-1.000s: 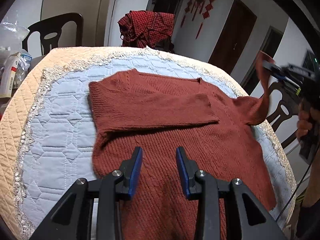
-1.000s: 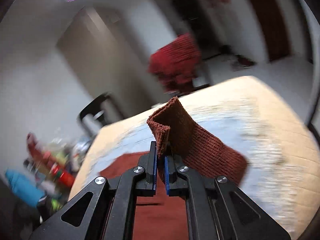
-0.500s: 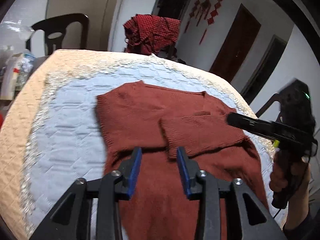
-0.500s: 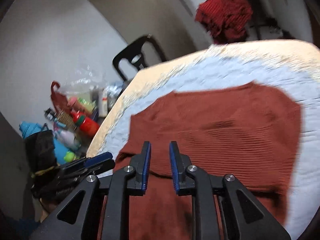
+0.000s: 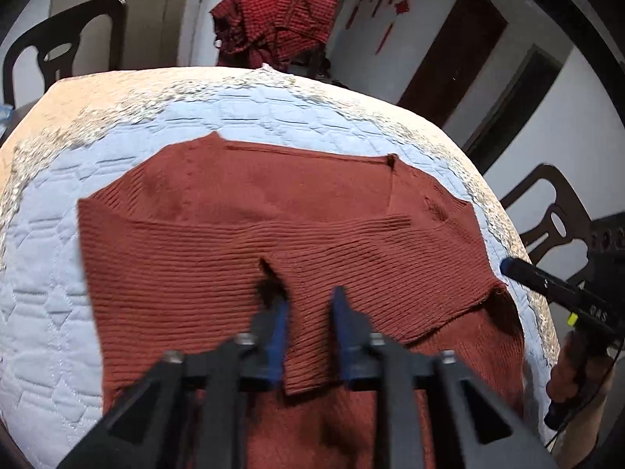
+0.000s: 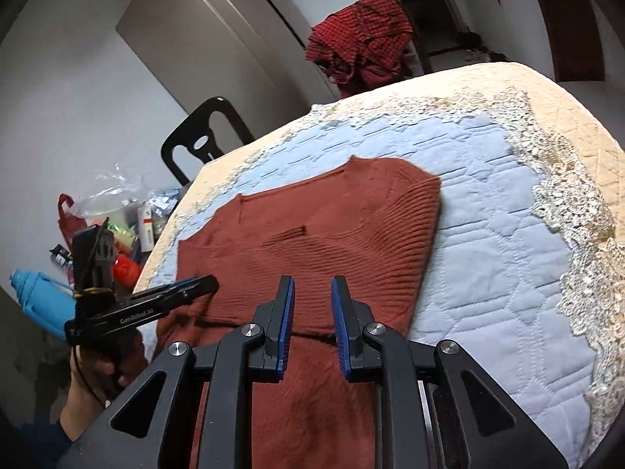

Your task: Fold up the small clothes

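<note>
A rust-red knit sweater (image 5: 218,242) lies flat on the quilted table cover (image 5: 47,305), both sleeves folded across its chest. In the left wrist view the right sleeve cuff (image 5: 300,359) lies between the jaws of my left gripper (image 5: 308,308), which is open and just above it. My right gripper (image 6: 311,293) is open and empty, hovering over the sweater's (image 6: 312,226) lower body. The left gripper also shows in the right wrist view (image 6: 195,287), at the sweater's left edge. The right gripper shows in the left wrist view (image 5: 511,267), off the sweater's right edge.
A red plaid garment (image 5: 273,27) hangs over a chair at the table's far side. Dark chairs stand at the back left (image 5: 58,54) and right (image 5: 554,211). Bottles and bags (image 6: 117,234) clutter a surface left of the table. The lace-trimmed table edge (image 6: 578,242) runs along the right.
My right gripper carried the right sleeve across the sweater's chest, let it go and drew back to the right. My left gripper moved forward and lower over the sleeve cuff.
</note>
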Available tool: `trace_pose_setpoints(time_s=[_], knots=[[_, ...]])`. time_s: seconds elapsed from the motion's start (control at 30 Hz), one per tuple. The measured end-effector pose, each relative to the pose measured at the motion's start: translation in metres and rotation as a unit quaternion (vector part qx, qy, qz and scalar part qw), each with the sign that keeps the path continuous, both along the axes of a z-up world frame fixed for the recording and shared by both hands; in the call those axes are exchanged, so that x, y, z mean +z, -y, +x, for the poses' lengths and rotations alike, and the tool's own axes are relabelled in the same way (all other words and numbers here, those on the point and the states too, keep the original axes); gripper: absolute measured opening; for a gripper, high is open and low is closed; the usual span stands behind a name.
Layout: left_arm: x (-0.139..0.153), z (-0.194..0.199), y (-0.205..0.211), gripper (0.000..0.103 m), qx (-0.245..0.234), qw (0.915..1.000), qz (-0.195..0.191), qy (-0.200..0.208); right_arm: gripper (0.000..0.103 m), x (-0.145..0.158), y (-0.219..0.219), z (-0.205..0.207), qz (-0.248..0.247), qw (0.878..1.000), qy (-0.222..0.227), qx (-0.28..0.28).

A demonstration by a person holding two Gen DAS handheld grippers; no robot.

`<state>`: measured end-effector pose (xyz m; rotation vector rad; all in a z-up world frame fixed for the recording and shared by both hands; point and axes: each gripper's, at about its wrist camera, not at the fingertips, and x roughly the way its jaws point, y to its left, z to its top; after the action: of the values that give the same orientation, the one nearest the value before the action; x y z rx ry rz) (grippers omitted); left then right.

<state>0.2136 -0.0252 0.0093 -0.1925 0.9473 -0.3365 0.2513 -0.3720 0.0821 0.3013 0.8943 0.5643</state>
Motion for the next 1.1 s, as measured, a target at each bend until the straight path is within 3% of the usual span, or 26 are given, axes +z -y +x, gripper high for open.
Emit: trace_pose_setpoints(time_s=[0.03,0.27,0.47,0.63,0.8,0.87,1.0,1.1], knots=[[0.002,-0.001,0.002,0.005,-0.005,1.0000,0.003,0.005,0.019,-0.001,0.004,0.002,0.001,1.000,0.000,-0.003],[0.056,-0.004,0.006,0.005,-0.029,0.9948,-0.033,0.092,0.019,-0.002,0.014,0.010,-0.011,1.000,-0.001,-0.022],[0.026,0.009,0.002,0.005,-0.021,0.9988,-0.019,0.041,0.019,-0.009,0.013,-0.001,-0.069,0.997,-0.007,-0.020],[0.019,0.006,0.000,0.005,-0.021,0.9988,-0.032,0.032,0.020,-0.009,0.008,-0.017,-0.108,0.994,-0.002,-0.011],[0.030,0.008,0.006,0.005,-0.031,0.9980,-0.040,0.037,0.018,-0.020,0.015,-0.003,-0.097,0.994,-0.034,-0.035],[0.040,0.008,0.011,0.005,-0.037,0.9971,-0.047,0.047,0.008,-0.021,0.015,-0.004,-0.109,0.993,-0.031,-0.033],[0.056,0.004,0.021,0.005,-0.054,0.9945,-0.063,0.063,0.008,-0.022,0.036,-0.005,-0.108,0.992,-0.030,-0.061],[0.046,0.006,0.022,0.005,-0.053,0.9957,-0.050,0.057,0.008,-0.024,0.047,-0.006,-0.090,0.993,-0.035,-0.066]])
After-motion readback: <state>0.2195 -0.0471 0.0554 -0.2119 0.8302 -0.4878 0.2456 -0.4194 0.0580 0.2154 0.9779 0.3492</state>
